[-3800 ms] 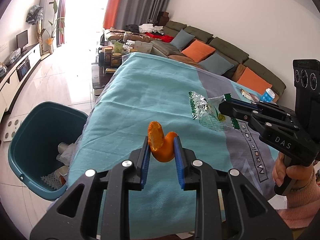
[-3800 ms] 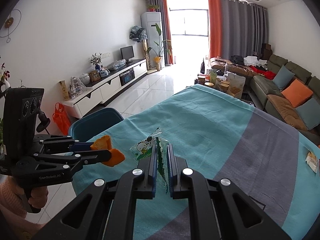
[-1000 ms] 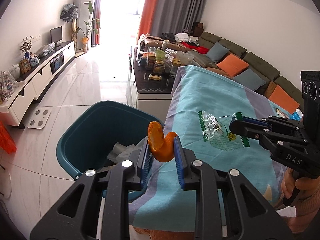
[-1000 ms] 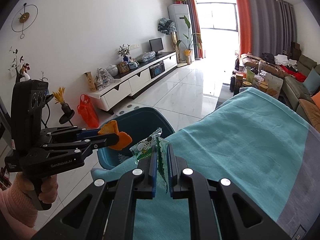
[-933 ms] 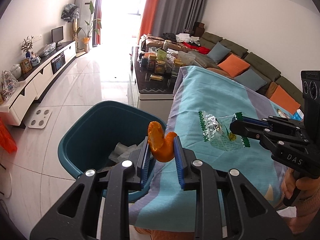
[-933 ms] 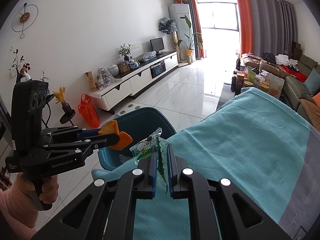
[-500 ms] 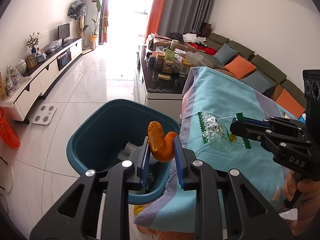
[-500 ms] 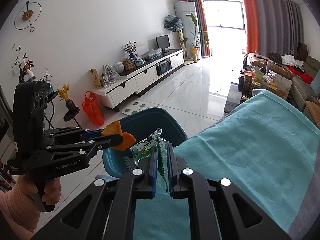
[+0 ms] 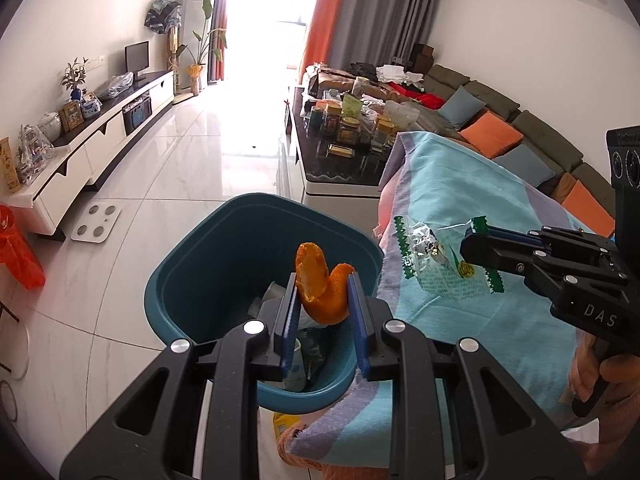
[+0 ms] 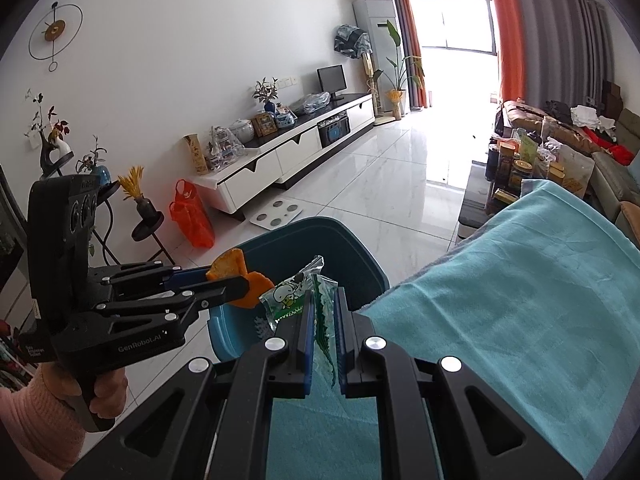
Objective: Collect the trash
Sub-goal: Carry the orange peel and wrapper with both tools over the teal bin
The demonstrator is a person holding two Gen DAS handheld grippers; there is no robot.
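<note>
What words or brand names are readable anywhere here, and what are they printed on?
"DAS": on the black right gripper, seen from the left wrist.
"GenRobot.AI": on the black left gripper, seen from the right wrist.
Green-edged clear snack wrapper: print too small to read.
Small white side label on the left gripper: blurred.

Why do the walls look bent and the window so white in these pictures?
Left wrist view: the fisheye lens bows the room's edges and darkens the corners; daylight from the window is blown out white and glares on the glossy floor tiles, while the orange peel stays sharp. Right wrist view: same curving, bright window, crisp clear green-printed snack wrapper.
</note>
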